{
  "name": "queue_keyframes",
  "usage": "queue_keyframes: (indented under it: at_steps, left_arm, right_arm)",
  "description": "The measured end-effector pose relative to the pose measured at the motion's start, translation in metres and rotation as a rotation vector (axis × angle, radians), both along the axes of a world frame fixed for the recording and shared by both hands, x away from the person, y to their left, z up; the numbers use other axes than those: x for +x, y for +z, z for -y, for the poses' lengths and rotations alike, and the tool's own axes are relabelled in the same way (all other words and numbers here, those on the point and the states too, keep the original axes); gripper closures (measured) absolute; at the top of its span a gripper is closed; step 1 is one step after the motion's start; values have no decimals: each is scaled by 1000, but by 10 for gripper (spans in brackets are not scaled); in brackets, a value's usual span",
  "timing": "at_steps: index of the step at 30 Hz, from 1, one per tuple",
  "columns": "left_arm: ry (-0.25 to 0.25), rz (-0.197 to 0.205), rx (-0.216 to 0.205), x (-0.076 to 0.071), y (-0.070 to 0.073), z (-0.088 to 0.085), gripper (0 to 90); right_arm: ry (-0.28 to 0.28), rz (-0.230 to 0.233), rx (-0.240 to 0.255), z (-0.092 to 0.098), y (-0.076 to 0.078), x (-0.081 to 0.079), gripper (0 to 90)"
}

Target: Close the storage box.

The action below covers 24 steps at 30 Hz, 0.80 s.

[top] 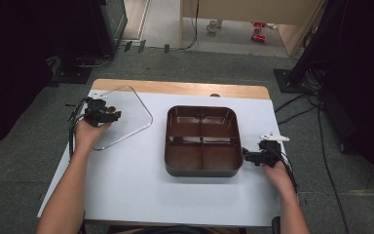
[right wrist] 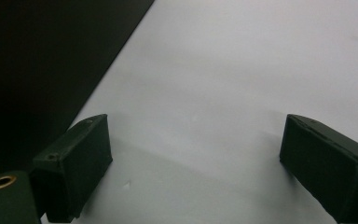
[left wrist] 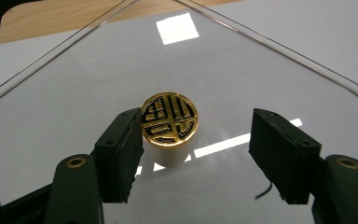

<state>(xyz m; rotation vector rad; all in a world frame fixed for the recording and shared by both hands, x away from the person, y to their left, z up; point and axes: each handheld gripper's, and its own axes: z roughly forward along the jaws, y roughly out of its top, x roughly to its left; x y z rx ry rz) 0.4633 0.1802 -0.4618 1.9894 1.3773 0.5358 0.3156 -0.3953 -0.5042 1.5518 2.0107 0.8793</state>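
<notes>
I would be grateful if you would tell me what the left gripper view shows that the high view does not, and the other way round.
Left gripper view alone: the black pattern on the gold knob, its white stem, and the gap between the knob and the farther pad of the left tongs, whose jaws stand open around it.

High view alone: the brown four-compartment tray, the right tongs beside it, both forearms, the floor.

Both: the clear lid, its knob, the left tongs, the white table.

2 grippers [top: 108, 116] [top: 248, 156] (jaws apart)
</notes>
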Motion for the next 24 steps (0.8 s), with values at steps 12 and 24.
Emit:
queue_keyframes:
  at_steps: [12,24]
  left_arm:
    - [20,-7,20,13,-10,-1,479]
    - [18,4,33,17,-16,-2,582]
  right_arm:
    - [0,0,0,0,0,0,83]
    - [-1,-1,2,0,0,0,83]
